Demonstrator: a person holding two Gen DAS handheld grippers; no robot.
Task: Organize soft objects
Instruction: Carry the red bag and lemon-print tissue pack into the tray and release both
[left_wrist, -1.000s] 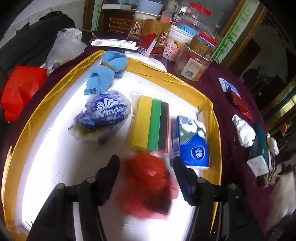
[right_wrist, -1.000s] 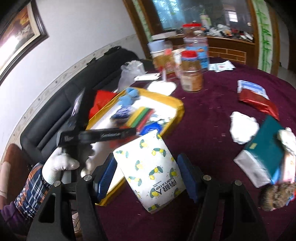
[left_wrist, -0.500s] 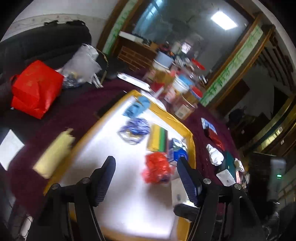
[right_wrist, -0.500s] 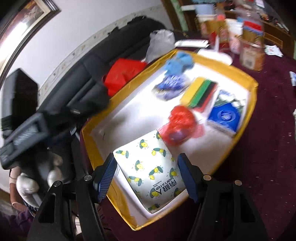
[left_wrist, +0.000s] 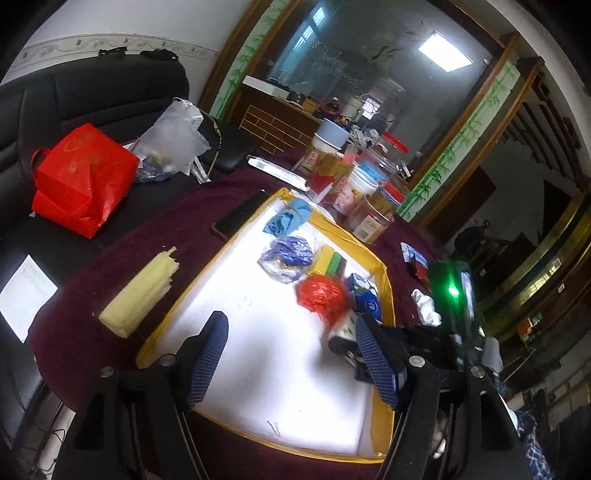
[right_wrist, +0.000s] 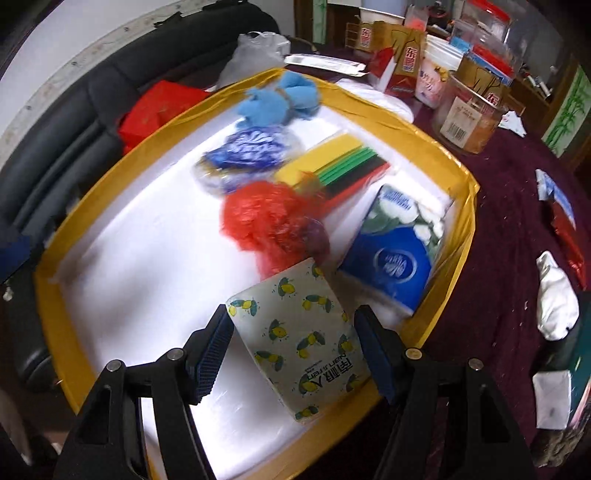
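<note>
Tissue pack (right_wrist: 303, 343) with a lemon print is sitting pinched between the right gripper's (right_wrist: 291, 350) jaws, hanging over the near end of a white tray (right_wrist: 147, 258) with a yellow rim. Beyond it in the tray are lying a red mesh ball (right_wrist: 269, 218), a blue tissue pack (right_wrist: 391, 254), coloured sponges (right_wrist: 332, 166) and a blue cloth (right_wrist: 280, 99). The left gripper (left_wrist: 291, 358), jaws spread and just widened, is hovering empty over the tray's bare floor.
</note>
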